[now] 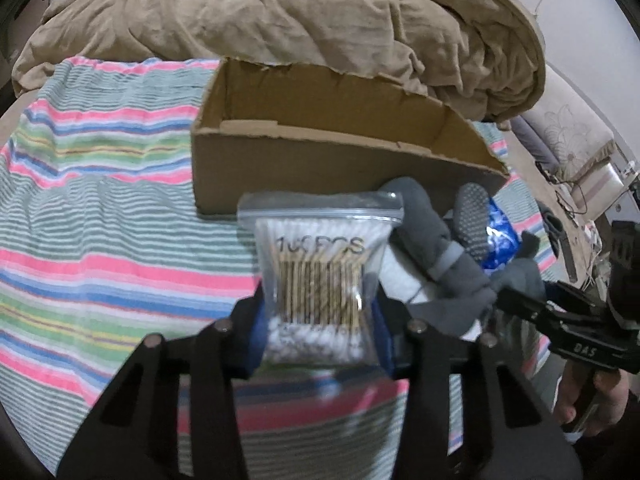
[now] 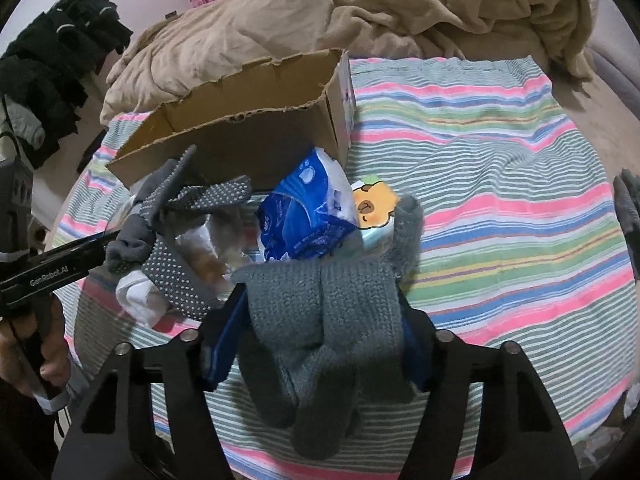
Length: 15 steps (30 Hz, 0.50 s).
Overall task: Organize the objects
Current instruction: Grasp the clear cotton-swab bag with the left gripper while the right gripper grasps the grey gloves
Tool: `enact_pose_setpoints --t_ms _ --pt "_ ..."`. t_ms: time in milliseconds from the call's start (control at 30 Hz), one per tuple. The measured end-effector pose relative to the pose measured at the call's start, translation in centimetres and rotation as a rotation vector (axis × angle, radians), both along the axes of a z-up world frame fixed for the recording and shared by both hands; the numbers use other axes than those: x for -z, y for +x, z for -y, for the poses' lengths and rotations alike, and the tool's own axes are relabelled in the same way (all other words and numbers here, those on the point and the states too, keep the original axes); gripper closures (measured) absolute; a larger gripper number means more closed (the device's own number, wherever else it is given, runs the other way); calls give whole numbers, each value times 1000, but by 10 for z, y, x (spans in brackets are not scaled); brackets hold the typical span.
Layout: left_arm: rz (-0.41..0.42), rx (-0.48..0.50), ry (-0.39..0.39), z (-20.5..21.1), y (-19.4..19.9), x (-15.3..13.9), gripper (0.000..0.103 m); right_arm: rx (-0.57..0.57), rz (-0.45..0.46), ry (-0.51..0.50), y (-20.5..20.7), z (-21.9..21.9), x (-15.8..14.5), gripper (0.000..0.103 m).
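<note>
My left gripper [image 1: 318, 320] is shut on a clear zip bag of cotton swabs [image 1: 320, 276] and holds it up in front of the open cardboard box [image 1: 320, 168]. My right gripper [image 2: 322, 320] is shut on a grey knit glove [image 2: 320, 320], whose fingers hang down. Ahead of it lie grey dotted socks [image 2: 176, 240], a blue tissue pack [image 2: 308, 208] and a small pack with a yellow cartoon face [image 2: 372, 204], all beside the box [image 2: 240, 136]. In the left wrist view the right gripper [image 1: 520, 300] shows at the right with grey cloth in it.
A striped cloth [image 1: 100, 220] covers the bed. A crumpled tan blanket [image 1: 300, 12] lies behind the box. Dark clothes [image 2: 52, 64] hang at the far left in the right wrist view. A side table with cables [image 1: 580, 184] stands at the right.
</note>
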<state>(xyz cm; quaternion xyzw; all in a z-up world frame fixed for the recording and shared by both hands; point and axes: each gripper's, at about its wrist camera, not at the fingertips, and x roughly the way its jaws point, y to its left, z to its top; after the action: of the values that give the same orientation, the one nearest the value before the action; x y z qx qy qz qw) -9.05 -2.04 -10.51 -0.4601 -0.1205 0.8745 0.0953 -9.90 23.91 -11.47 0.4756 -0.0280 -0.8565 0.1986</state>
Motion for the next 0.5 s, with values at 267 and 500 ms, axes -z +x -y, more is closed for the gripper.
enact_pose_setpoints --t_ms 267,500 --pt "-34 -10 11 4 22 -22 58 22 -30 -22 7 -7 -13 51" --pt "-82 -21 20 8 33 -47 58 20 -55 -37 12 -11 -28 67"
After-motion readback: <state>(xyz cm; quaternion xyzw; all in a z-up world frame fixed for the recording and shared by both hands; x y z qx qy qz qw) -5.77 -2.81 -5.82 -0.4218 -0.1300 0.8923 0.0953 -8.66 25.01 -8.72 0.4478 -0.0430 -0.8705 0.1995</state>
